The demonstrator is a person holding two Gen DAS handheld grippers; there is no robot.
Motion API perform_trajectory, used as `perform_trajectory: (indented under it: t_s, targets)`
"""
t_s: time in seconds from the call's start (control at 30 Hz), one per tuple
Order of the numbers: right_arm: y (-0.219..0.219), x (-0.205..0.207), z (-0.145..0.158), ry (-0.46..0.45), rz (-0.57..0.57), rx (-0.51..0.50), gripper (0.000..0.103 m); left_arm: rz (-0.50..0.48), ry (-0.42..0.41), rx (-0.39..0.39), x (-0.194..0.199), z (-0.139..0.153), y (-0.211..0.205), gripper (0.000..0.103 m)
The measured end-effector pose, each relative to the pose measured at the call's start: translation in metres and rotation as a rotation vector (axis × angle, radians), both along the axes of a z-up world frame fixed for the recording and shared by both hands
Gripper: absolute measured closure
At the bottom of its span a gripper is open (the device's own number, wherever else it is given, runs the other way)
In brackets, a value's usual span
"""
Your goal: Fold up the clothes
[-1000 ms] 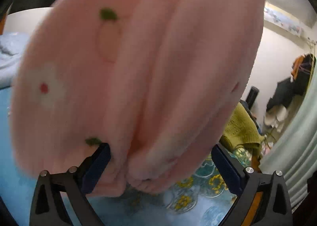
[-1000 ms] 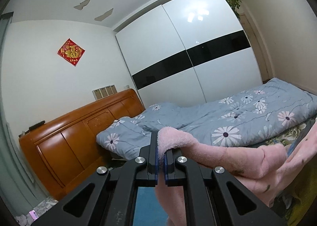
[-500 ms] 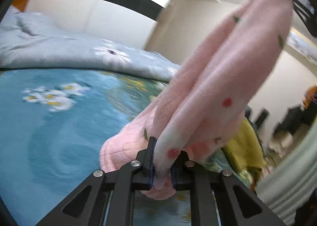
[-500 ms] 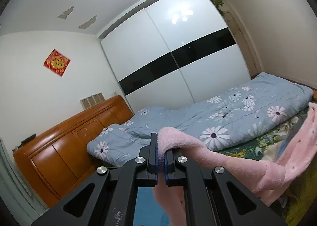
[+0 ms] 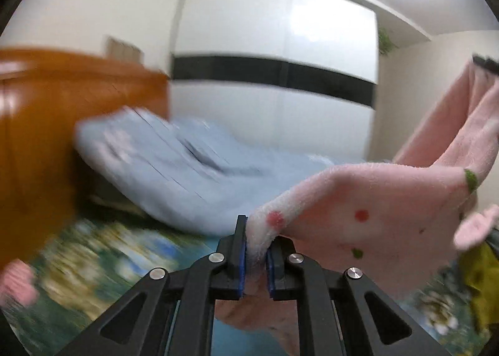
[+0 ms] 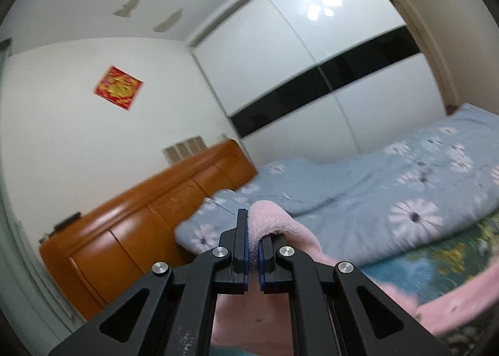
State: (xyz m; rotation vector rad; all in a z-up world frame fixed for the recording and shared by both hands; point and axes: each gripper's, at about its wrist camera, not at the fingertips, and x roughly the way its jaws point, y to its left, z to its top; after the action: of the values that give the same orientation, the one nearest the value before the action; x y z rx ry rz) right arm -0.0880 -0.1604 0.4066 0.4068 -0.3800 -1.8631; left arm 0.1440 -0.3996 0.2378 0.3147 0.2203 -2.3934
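A fluffy pink garment (image 5: 368, 206) with red and green dots hangs in the air above the bed. My left gripper (image 5: 255, 250) is shut on one edge of it. The cloth stretches up to the right, where the other gripper's dark tip (image 5: 485, 62) shows. In the right wrist view my right gripper (image 6: 253, 250) is shut on another edge of the pink garment (image 6: 274, 225), which droops down and to the right toward the bed.
A bed with a blue flowered quilt (image 6: 389, 187) and a teal flowered sheet (image 6: 405, 271) lies below. An orange wooden headboard (image 6: 131, 221) stands left. A white wardrobe (image 6: 312, 81) with a black band fills the back. A yellow-green cloth (image 5: 480, 275) lies at right.
Both grippers have swung with the garment. The left view has turned from the bed sheet toward the headboard and wardrobe, and the cloth is now stretched out between the grippers.
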Motion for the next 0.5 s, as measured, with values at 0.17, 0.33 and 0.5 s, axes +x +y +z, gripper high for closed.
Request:
perform_trajectory:
  t_s: [0.17,0.33,0.5]
  targets:
    - [-0.002,0.013,-0.017,0.036,0.043,-0.005,0.098,0.082,0.022,-0.066,0.069,0.02,-0.005,0.092]
    - [0.007,0.029,-0.111,-0.052,0.133,0.169,0.098,0.083,-0.097,-0.006,0.109,-0.063,0.021,0.092]
    - [0.039,0.048,-0.222,-0.188,0.207,0.335,0.098,0.087,-0.206,0.139,0.139,-0.154,0.053,0.092]
